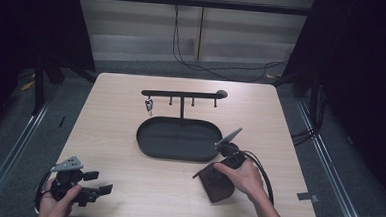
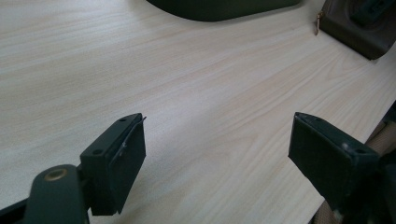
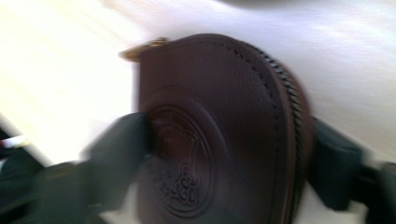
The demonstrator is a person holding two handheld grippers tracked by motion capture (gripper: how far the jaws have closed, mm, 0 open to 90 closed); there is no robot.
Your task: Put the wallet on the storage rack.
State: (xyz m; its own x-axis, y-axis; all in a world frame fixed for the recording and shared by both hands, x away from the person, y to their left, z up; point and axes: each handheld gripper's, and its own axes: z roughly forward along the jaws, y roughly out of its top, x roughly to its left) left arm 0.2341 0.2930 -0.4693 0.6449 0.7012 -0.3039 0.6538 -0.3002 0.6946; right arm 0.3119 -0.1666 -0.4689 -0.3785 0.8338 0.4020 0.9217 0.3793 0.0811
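From above, a light wood table (image 1: 131, 110) holds a dark oval tray (image 1: 151, 141) with a thin rack (image 1: 181, 94) standing up from it. Something small hangs from the rack's left hook (image 1: 148, 105), too tiny to make out. The right hand (image 1: 245, 179) holds the right gripper (image 1: 216, 182) down on a brown pouch (image 1: 217, 190) near the table's front edge, just in front of the tray. The hand covers most of that gripper. At the front left corner the left gripper (image 1: 98, 182) is held in the left hand (image 1: 58, 201), which is cut off at the bottom.

In the left gripper view the two black jaws stand wide apart with only bare wood between them. The pouch's corner (image 2: 355, 32) peeks in at the top right.

The right gripper view is blurry (shaky, like a smudge). The round brown pouch (image 3: 219, 130), with a stamped mark and a zip along its edge, sits between the two jaws. They seem to press on both its sides, though the blur hides the touching spots.
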